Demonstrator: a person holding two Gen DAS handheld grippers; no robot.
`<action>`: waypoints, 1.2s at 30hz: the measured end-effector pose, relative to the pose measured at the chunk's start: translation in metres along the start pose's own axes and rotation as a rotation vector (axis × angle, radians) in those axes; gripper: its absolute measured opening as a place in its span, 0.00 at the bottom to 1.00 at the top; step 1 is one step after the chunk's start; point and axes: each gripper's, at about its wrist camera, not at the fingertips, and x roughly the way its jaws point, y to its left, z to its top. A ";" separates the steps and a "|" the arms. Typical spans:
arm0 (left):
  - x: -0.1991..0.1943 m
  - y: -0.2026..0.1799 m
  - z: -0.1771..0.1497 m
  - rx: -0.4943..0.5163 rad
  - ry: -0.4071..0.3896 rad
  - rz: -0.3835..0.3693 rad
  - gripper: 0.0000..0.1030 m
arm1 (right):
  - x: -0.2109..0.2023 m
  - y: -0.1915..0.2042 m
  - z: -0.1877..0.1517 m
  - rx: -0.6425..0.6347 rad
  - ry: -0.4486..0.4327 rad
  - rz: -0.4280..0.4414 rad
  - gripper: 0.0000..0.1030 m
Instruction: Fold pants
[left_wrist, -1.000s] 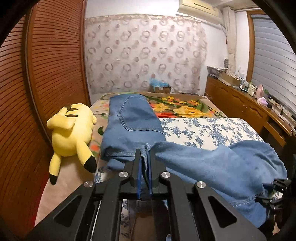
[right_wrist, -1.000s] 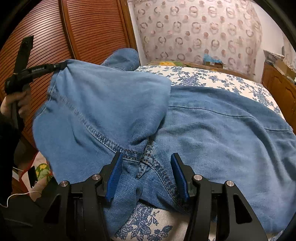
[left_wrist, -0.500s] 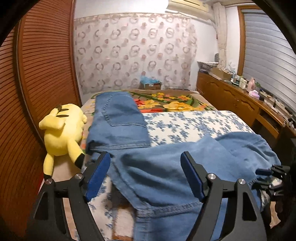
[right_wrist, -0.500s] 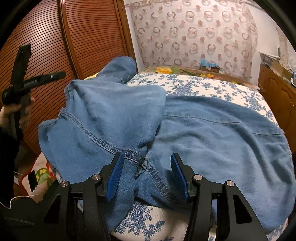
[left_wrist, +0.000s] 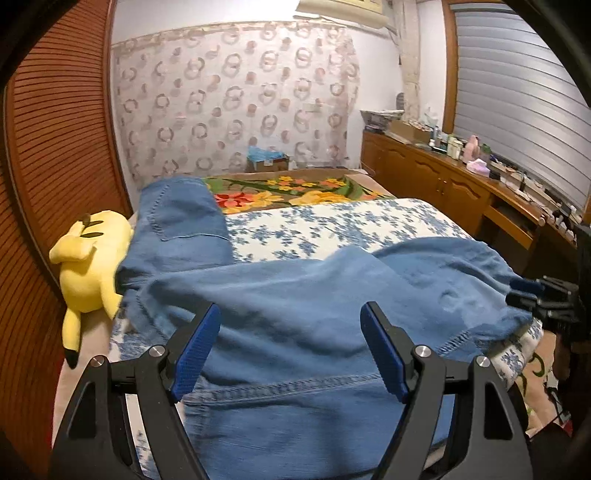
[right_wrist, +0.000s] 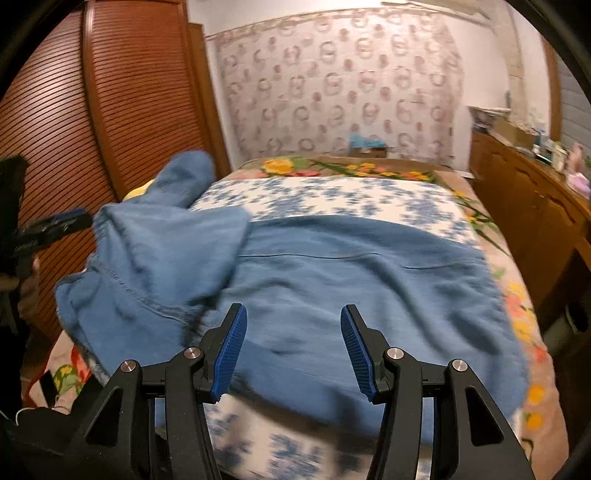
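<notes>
Blue denim pants lie across the near end of the bed, one part stretching back along the left side. My left gripper is open and empty just above the denim near its stitched hem. In the right wrist view the pants spread wide over the bed, with a bunched fold at the left. My right gripper is open and empty over the near edge of the denim. It also shows in the left wrist view at the right end of the pants.
A yellow plush toy lies at the bed's left edge beside the wooden slatted doors. The bed has a blue-flowered sheet. A wooden sideboard with small items runs along the right.
My left gripper opened and let go of the pants; the cloth dropped onto the bed. Both grippers have drawn back a little, and the right one no longer has denim between its fingers.
</notes>
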 end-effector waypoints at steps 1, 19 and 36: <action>0.001 -0.004 -0.001 0.004 0.002 -0.001 0.77 | -0.003 -0.007 -0.002 0.010 -0.002 -0.018 0.53; 0.027 -0.049 -0.017 0.033 0.071 -0.094 0.77 | -0.028 -0.093 -0.047 0.187 0.019 -0.290 0.53; 0.065 -0.059 -0.047 0.019 0.157 -0.091 0.77 | -0.018 -0.108 -0.041 0.158 0.100 -0.311 0.29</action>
